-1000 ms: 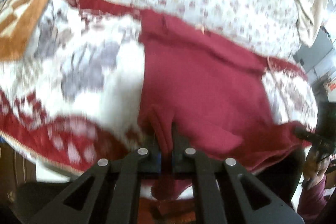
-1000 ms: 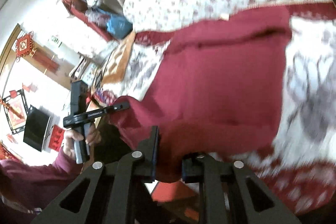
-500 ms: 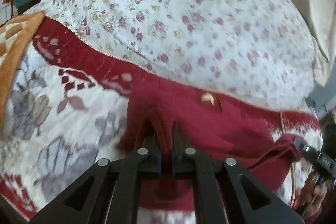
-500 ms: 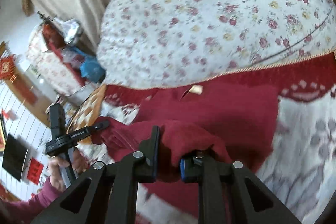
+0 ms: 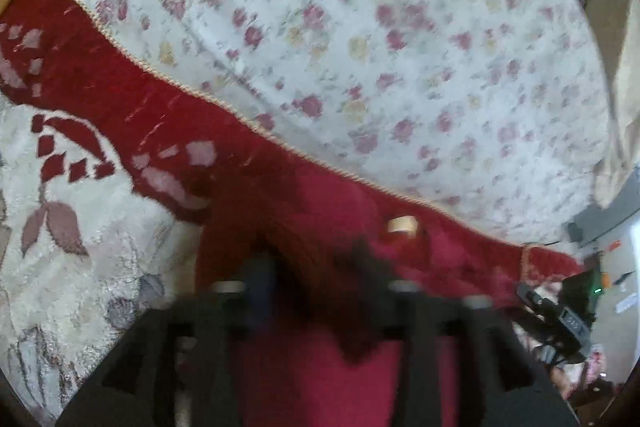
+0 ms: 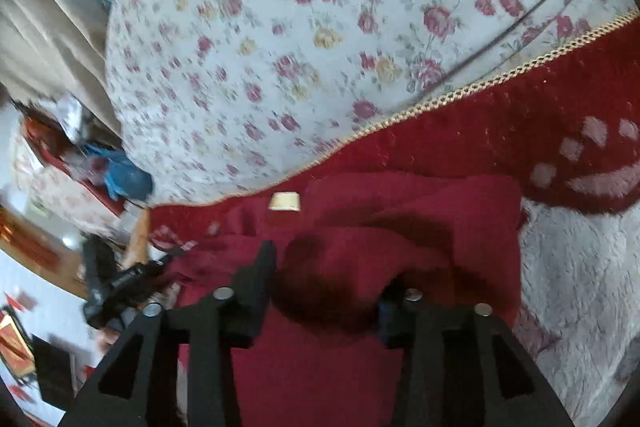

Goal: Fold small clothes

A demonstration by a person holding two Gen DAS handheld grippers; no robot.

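Burgundy knit, soft and limp: your small garment [image 6: 400,227] lies doubled over on the red-bordered plush blanket [image 6: 560,139], just short of the gold trim where the flowered bedspread [image 6: 320,27] begins. A pale neck label [image 6: 284,201] shows at its far edge. Judging by the way it slumps into rounded ridges, it is light, will sag wherever you don't support it, and is unlikely to slip on the pile beneath. Take it by an edge or corner, pinching both layers together, rather than by the loose middle.

Your right gripper [image 6: 324,287] stands with its jaws spread, the folded cloth lying between and under the fingers, nothing pinched. Your left gripper [image 5: 316,279] is smeared by motion blur; its jaws look parted with cloth bunched between them, but you cannot be sure whether the fabric is free.

Hard to read: the garment's near hem runs under both tools and off the bottom edge, and red on red hides where cloth ends and blanket border starts.
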